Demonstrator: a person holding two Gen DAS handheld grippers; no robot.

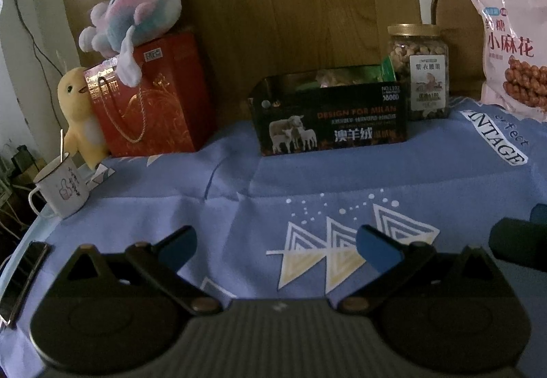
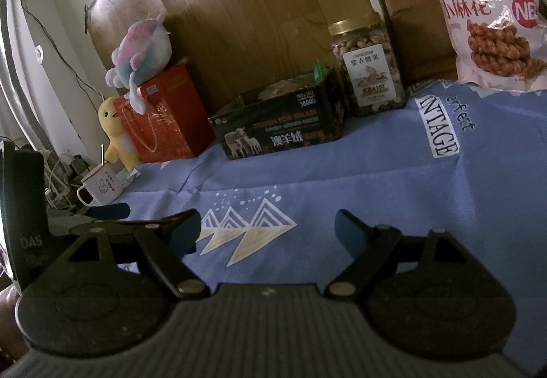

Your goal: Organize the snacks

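Our left gripper (image 1: 277, 250) and right gripper (image 2: 266, 229) both wide open, empty, above the desk's (image 1: 239, 179) near edge.

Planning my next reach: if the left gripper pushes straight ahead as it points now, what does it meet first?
Likely the black open box. The left gripper is open, with only bare blue cloth in between; depth is uncertain.
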